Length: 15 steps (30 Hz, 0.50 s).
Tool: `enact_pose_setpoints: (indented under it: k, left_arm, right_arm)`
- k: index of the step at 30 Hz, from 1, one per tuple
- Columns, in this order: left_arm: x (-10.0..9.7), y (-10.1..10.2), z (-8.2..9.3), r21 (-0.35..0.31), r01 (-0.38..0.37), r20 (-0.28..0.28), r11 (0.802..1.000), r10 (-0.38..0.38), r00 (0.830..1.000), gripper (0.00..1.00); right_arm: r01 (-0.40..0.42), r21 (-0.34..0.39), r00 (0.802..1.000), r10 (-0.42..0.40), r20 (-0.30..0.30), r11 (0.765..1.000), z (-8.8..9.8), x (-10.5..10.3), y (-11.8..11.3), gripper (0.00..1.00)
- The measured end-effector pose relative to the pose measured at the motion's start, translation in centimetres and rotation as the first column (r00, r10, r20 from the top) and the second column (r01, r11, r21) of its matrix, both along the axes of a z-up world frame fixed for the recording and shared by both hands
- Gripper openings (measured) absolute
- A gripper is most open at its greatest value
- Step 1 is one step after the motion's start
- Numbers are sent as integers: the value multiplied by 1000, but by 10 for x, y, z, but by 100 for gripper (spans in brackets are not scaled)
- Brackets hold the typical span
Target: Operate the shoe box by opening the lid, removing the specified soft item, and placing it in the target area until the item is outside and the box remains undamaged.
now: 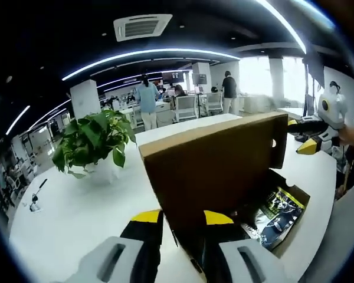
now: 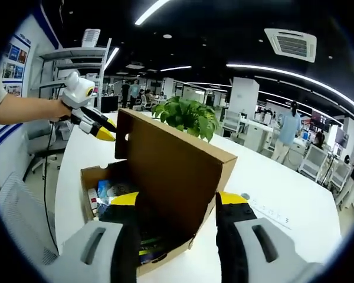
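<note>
— Where's the soft item?
— A crinkly packet (image 1: 277, 213) lies in the shoe box (image 2: 165, 177) on the surface (image 1: 76, 206); lid (image 1: 215, 171) up.
— Grip?
— Light, limp, slippery: pinch its edge. My left gripper (image 1: 183, 221) straddles the lid, my right gripper (image 2: 176, 203) too; gripping? Cannot tell.

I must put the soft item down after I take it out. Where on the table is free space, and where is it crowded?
The white table is bare between the potted plant and the shoe box. In the right gripper view it is also bare beyond the raised lid, apart from faint printing. Inside the box it is crowded with packets.
</note>
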<state>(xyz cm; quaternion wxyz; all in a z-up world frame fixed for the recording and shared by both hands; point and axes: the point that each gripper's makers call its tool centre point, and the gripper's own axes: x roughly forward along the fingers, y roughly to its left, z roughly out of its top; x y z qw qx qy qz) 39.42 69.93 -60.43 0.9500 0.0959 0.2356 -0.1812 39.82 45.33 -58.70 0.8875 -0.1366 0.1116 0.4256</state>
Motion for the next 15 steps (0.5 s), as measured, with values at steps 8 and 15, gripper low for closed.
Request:
enact_pose_setpoints:
  k: [8,15]
  left_arm:
    - [11,11,1,-4,-46,10,999,46,999,14]
    - [20,15,1,25,-69,15,997,69,998,7]
  right_arm:
    - [12,1,1000,-12,-4,1000,0,11,1,44]
    - [31,0,1000,-31,-3,1000,0,22,0,40]
